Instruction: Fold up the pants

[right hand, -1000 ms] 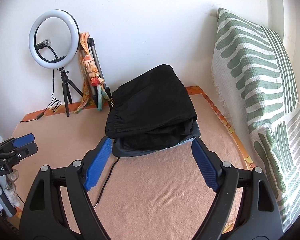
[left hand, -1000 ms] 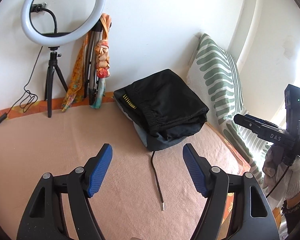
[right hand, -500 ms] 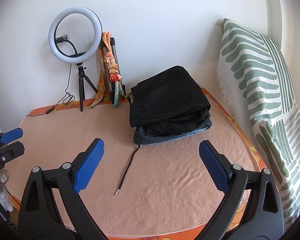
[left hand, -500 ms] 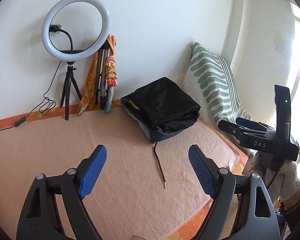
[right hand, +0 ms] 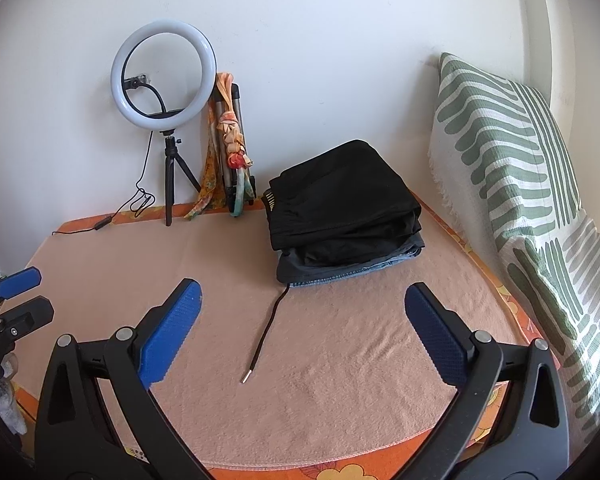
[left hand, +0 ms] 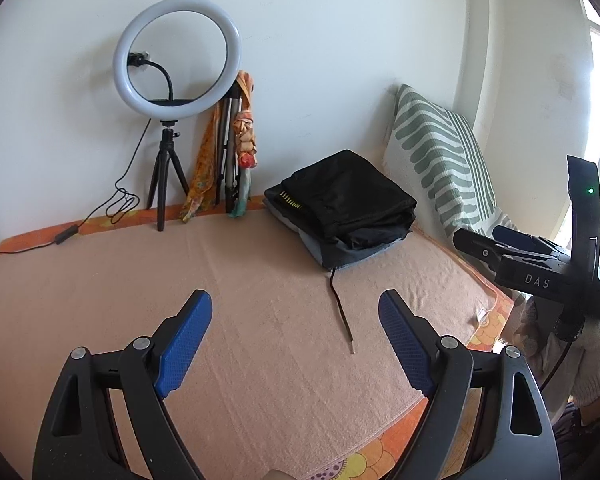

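Note:
Folded black pants (left hand: 348,196) (right hand: 340,200) lie on top of a stack of folded clothes at the back of the bed, over grey and blue denim items (right hand: 352,268). A black drawstring (left hand: 340,312) (right hand: 266,328) trails from the stack toward me. My left gripper (left hand: 296,344) is open and empty, well short of the stack; it also shows at the left edge of the right wrist view (right hand: 16,300). My right gripper (right hand: 300,328) is open and empty; it also shows at the right of the left wrist view (left hand: 512,248).
A peach blanket (right hand: 340,380) covers the bed. A ring light on a tripod (left hand: 176,60) (right hand: 164,76) and a folded tripod with an orange scarf (left hand: 236,148) stand against the back wall. A green striped pillow (right hand: 512,184) (left hand: 440,156) leans at the right.
Both grippers have drawn back from the folded stack, which now sits farther away and smaller in both views. Both stay open and empty.

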